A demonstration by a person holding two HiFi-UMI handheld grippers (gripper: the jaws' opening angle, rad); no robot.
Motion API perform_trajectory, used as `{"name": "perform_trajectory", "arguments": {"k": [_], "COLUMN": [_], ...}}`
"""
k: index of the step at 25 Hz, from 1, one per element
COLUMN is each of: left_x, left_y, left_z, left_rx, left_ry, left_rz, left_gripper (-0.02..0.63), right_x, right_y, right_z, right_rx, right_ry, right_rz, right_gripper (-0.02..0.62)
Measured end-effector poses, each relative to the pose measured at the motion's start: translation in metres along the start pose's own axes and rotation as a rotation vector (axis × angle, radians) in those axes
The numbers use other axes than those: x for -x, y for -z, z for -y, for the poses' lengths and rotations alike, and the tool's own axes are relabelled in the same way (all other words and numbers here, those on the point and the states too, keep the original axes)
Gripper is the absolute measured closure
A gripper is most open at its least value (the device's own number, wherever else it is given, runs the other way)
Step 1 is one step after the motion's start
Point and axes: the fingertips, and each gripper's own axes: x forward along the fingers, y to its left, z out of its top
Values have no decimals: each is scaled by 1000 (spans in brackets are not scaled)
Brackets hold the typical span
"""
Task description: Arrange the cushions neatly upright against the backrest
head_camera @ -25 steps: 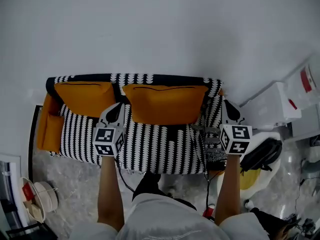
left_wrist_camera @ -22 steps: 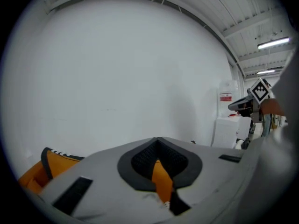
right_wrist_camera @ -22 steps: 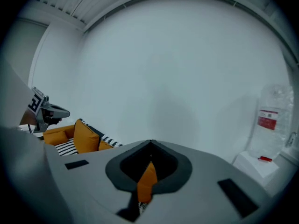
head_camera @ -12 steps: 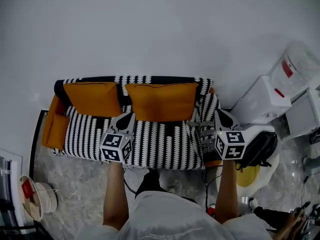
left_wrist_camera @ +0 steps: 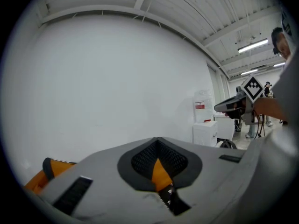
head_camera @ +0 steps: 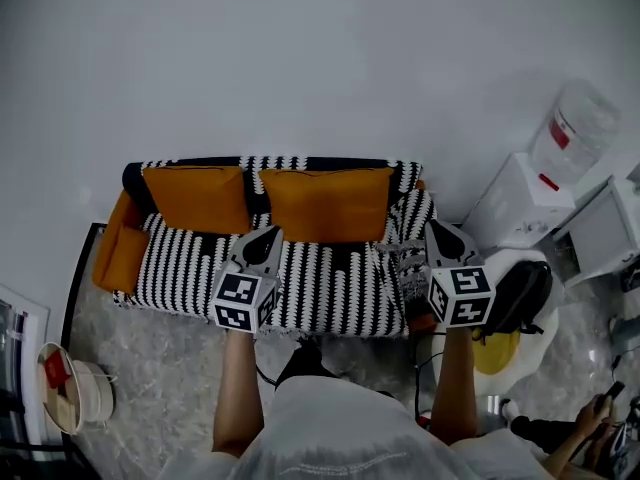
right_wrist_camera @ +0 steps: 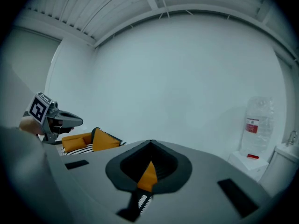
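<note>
Head view: striped sofa (head_camera: 322, 286) against white wall (head_camera: 320, 58).

Both forearms (head_camera: 238, 388) extend forward, parallel and apart. The left gripper (head_camera: 264, 238) and right gripper (head_camera: 440, 236) point ahead, each with jaws closed together.

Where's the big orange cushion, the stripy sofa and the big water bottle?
Wide orange fabric cushion (head_camera: 325, 205): head view, middle of its front face.
Black-and-white striped fabric sofa (head_camera: 320, 288): head view, bare seat.
Clear plastic water bottle with red label (head_camera: 583, 123): head view, middle of its body.
</note>
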Motion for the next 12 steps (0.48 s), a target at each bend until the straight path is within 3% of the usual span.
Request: {"name": "perform_trajectory", "arguments": {"k": [12], "left_x": [48], "left_y": [-33], "left_z": [38], "left_rx": [-67], "left_ry": [5], "left_rz": [53], "left_gripper": [586], "right_x": [42], "right_y": [-15], "right_z": [-37], "right_rx": [59], "right_ry": [-83], "right_rz": [24], "right_gripper": [592]}}
